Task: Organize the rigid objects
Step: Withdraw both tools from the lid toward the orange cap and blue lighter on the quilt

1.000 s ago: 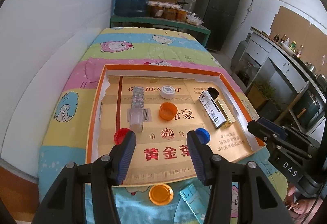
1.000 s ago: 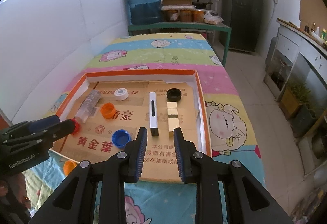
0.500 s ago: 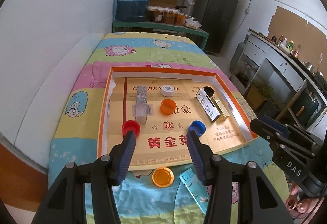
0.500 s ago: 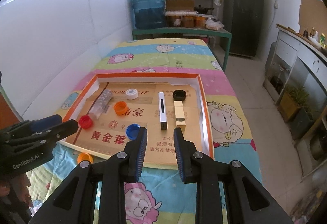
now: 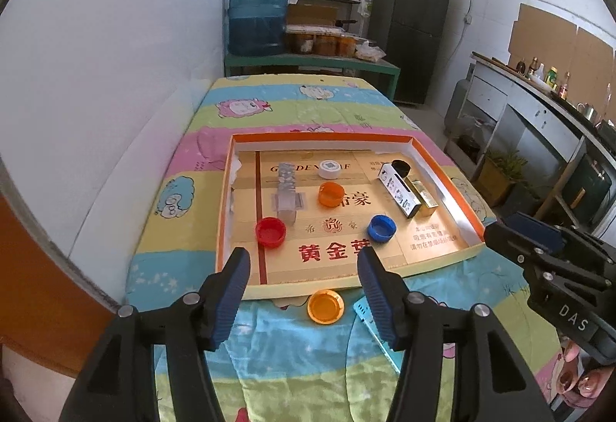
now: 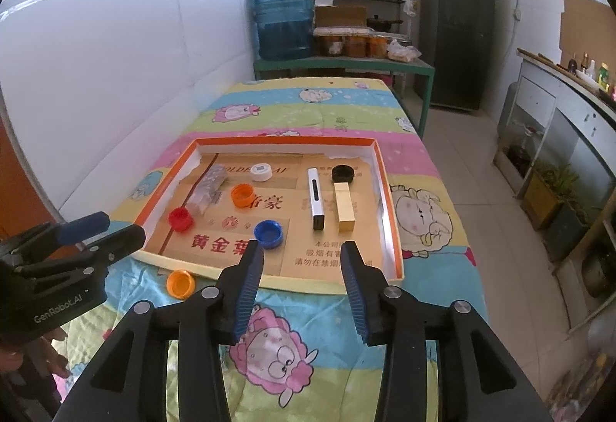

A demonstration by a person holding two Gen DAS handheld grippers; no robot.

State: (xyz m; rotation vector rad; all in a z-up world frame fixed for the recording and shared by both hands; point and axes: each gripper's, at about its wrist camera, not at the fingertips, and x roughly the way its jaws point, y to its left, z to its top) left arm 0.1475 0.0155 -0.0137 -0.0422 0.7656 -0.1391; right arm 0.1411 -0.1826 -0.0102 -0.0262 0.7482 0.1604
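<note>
1. The left wrist view shows a pale blue card lying on the blanket just right of the loose orange cap. In the right wrist view that card is hidden behind the right gripper's fingers.
2. The right wrist view shows part of a person's hand under the left gripper's body. The left wrist view shows only a pinkish bit at its bottom right corner, too small to tell.
3. The left gripper points down and forward over the near edge of the orange-rimmed tray. Its jaws are opening wide, with nothing between them.
4. The right gripper hangs over the near right edge of the tray, pointing the same way. Its jaws are opening, about half apart, and empty.
5. Count of caps: six. Inside the tray lie a red cap, an orange cap, a blue cap, a white cap and a black cap; the sixth lies on the blanket just outside the near rim.
6. Slim boxes in the tray: three. A clear patterned one lies at the left, and a white one and a gold one lie side by side at the right.
</note>
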